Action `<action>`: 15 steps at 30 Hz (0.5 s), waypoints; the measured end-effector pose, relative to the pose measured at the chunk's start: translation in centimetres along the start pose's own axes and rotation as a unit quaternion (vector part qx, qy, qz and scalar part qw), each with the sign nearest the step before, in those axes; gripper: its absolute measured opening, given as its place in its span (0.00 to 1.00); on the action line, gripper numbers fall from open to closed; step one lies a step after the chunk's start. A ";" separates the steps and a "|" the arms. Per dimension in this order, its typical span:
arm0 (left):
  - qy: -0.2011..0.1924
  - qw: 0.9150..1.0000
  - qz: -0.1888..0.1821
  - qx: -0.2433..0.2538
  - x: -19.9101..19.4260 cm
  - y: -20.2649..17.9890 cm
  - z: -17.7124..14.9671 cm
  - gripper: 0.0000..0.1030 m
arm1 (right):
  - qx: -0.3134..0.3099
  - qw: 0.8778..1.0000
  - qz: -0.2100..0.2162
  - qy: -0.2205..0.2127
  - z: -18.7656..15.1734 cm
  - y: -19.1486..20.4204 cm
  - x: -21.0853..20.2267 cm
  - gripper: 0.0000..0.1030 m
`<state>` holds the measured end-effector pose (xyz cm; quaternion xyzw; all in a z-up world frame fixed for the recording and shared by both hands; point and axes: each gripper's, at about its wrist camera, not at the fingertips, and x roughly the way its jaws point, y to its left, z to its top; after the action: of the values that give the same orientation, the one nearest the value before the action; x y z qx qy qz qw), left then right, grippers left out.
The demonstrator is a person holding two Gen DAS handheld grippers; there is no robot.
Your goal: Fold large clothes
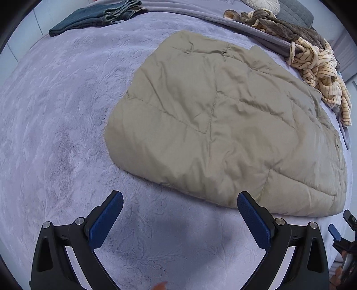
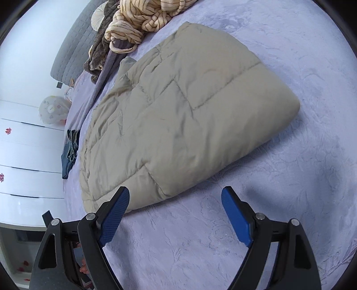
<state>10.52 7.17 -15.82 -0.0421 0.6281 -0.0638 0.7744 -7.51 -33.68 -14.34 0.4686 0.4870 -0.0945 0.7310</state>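
Left wrist view: folded jacket [image 1: 223, 125] just beyond open left tongs [image 1: 180, 198].

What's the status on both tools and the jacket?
Left tool open, empty. Right tool open, empty. Khaki quilted jacket lies folded on the bed, untouched. Nothing blocking it.

Right gripper [image 1: 341, 232] cut off at the frame's right edge in the left wrist view; jaw state not readable there. Jeans [image 2: 71, 151] half hidden behind the folded khaki jacket [image 2: 178, 116] in the right wrist view. Grey headboard [image 1: 294, 11] cropped by the top edge. Small round item [image 2: 53, 109] beside the bed too blurred to identify. Underside of jacket concealed.
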 end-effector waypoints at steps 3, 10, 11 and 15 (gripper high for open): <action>0.010 1.000 -0.013 -0.009 0.6 0.8 -0.6 0.99 | 0.023 1.000 0.004 0.001 -0.1 -1.2 0.3 0.84; 0.037 0.992 -0.100 -0.071 2.3 2.2 -1.6 0.99 | 0.066 0.997 0.042 -0.009 0.0 -2.8 1.3 1.00; 0.033 0.991 -0.104 -0.079 2.5 2.4 -1.7 0.99 | 0.076 0.996 0.051 -0.010 0.2 -2.9 1.6 1.00; 0.021 0.989 -0.108 -0.095 3.2 3.0 -1.3 0.99 | 0.096 0.994 0.060 -0.010 0.7 -3.3 2.5 1.00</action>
<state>9.99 9.70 -19.61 -0.1818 0.6389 -0.0875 0.7424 -7.78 -35.24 -18.26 0.5640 0.4397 -0.1013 0.6916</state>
